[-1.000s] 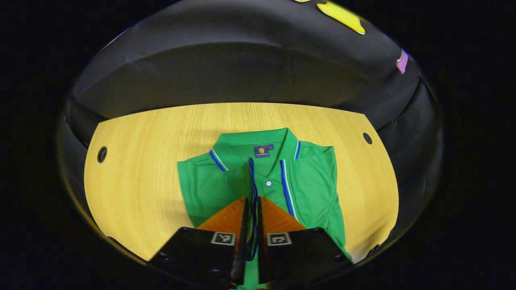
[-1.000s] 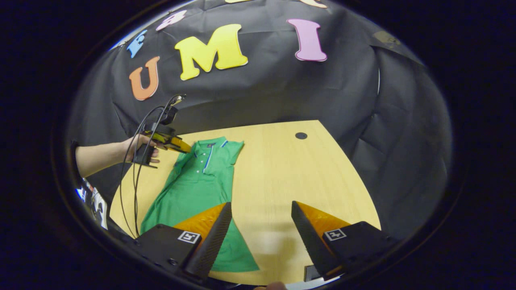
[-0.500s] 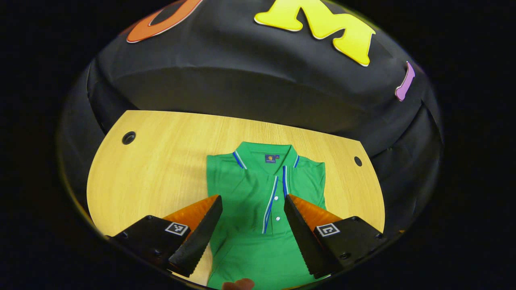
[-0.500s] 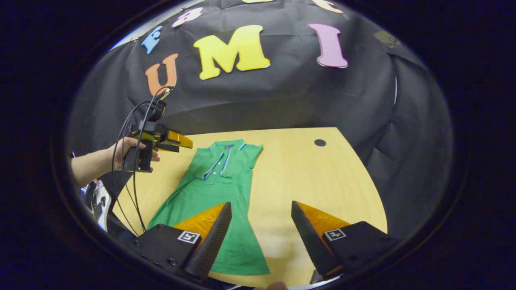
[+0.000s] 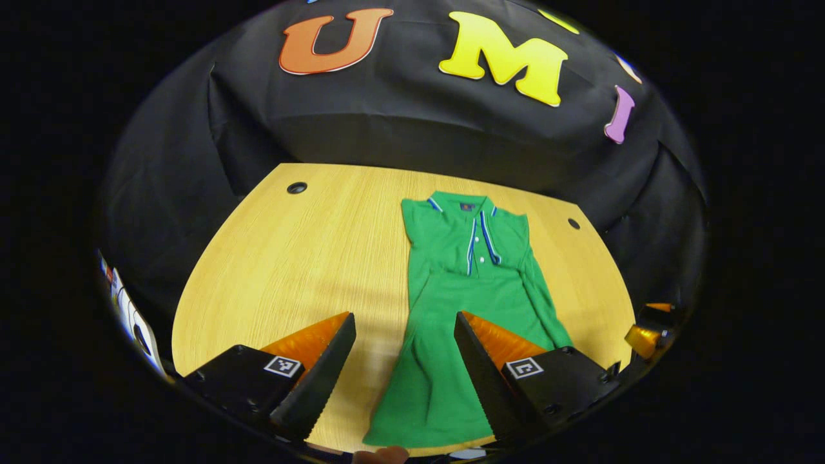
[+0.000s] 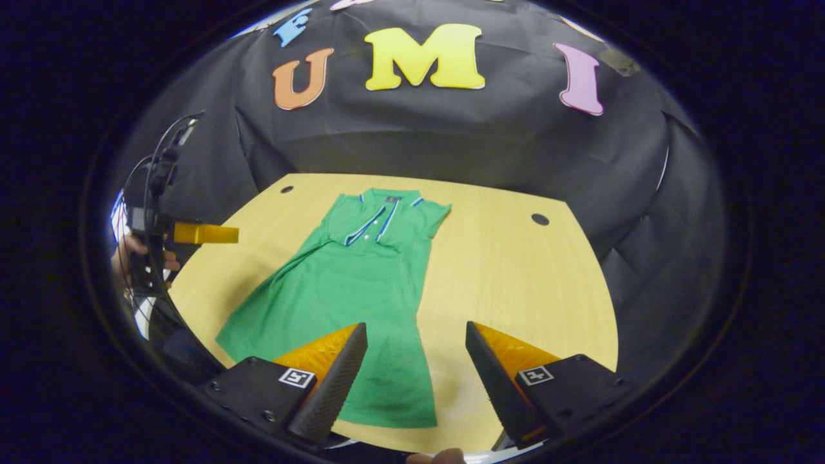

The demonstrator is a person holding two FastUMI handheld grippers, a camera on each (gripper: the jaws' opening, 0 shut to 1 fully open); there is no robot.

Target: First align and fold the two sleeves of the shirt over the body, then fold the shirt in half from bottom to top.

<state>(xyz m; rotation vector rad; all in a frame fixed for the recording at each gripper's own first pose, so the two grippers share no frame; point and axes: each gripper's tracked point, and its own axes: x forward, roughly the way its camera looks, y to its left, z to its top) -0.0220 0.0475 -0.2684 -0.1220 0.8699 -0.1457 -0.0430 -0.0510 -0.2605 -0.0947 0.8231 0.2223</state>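
Green polo shirt (image 5: 464, 303) lies flat on the wooden bench (image 5: 303, 258), collar (image 5: 461, 201) at the far end, hem at the near edge. Both sleeves are folded in over the body, so the top reads as a narrow rectangle; the lower body flares wider toward the hem. Blue-and-white trim runs along the collar and placket (image 5: 477, 241). No bottom-to-top fold yet.

Left claw (image 5: 405, 348): spread wide, holding nothing, hovering above the near part of the bench. The shirt's lower body shows between its fingers; its right finger overlaps the cloth in the left gripper view, but I can't tell if it touches.

Right claw (image 6: 417, 357): also spread, empty, above the near edge, with the shirt's hem at its left finger and bare bench between the fingers.

In the right gripper view the left claw (image 6: 205, 233) shows at far left, off the bench's left side, held by a hand (image 6: 132, 248) with cables (image 6: 155, 193) trailing from it. The left gripper view catches a bit of the right claw (image 5: 648, 328) at the right rim.

Two round holes in the bench near the far corners (image 6: 540, 219).
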